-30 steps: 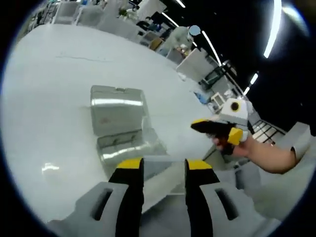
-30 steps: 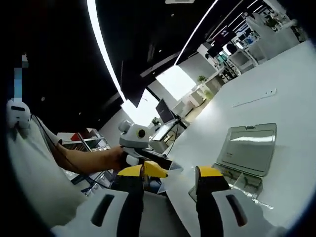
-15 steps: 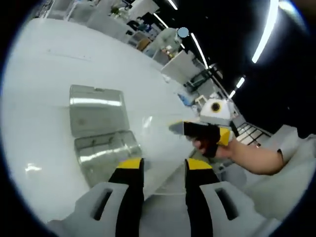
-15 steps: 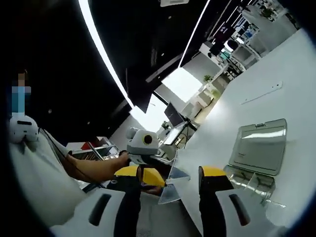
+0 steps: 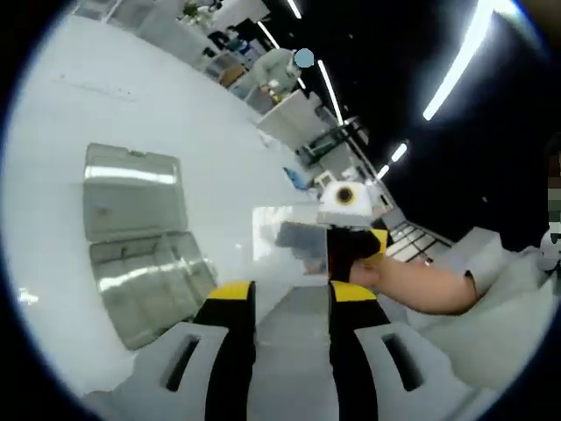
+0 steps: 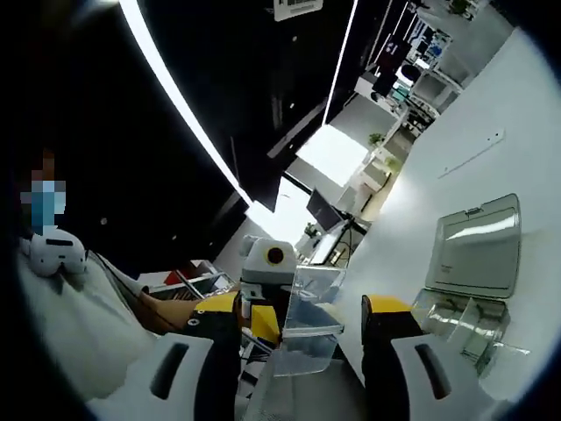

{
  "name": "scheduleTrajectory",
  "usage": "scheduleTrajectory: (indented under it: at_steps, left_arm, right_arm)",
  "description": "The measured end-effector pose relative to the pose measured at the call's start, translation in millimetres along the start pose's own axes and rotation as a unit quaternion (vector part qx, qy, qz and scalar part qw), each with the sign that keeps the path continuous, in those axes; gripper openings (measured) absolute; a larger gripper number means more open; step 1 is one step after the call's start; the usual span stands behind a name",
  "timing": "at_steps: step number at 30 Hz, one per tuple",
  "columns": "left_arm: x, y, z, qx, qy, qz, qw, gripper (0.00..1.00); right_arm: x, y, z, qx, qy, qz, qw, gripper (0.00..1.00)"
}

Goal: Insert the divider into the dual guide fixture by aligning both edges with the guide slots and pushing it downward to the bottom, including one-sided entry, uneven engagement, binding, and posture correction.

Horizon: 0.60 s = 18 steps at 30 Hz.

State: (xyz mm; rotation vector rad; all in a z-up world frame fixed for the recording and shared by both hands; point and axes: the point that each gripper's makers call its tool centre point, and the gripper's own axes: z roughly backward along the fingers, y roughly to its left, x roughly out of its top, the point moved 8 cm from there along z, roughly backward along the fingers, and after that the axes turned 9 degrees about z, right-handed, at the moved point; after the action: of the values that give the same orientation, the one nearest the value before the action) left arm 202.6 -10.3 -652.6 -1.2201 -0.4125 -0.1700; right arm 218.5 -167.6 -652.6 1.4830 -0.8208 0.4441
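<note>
In the left gripper view, the left hand-held gripper (image 5: 286, 294) rises from 6 o'clock with its yellow-tipped jaws set a moderate gap apart; the clear divider (image 5: 289, 239) hangs just above and between the tips, and whether they touch it cannot be told. The right hand-held gripper (image 5: 346, 235) comes in at about 3 o'clock of centre, carried by a person's hand (image 5: 399, 282), and its dark jaws sit against the right edge of the divider, apparently pinching it. The sheet is held upright in the air, above the white bench (image 5: 131, 105). At 9 o'clock on the bench lies the clear dual guide fixture (image 5: 145, 285), a see-through box with its hinged lid (image 5: 131, 191) folded open flat beyond it.

In the right gripper view, the right hand-held gripper (image 6: 304, 309) stands at 6 o'clock with the divider (image 6: 308, 317) between its yellow tips, the sheet tilted slightly. The left hand-held gripper (image 6: 263, 289) sits just behind the sheet at about 7 o'clock. The fixture (image 6: 460, 320) lies at 4 o'clock on the bench (image 6: 526, 132), well apart from the divider, lid (image 6: 473, 246) open.
</note>
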Motion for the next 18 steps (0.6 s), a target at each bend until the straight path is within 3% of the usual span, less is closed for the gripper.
scheduleTrajectory:
  at_steps: [10, 18]
  left_arm:
    - [-1.5, -7.9, -4.3, -0.030, 0.008, 0.007, 0.9995, 0.30]
    - [-1.4, -14.0, -7.4, -0.050, 0.015, 0.008, 0.9986, 0.29]
  right_arm:
    - [1.4, 3.2, 0.3, 0.025, -0.015, -0.026, 0.9992, 0.57]
    - [1.0, 7.1, -5.2, 0.051, -0.008, -0.042, 0.9977, 0.59]
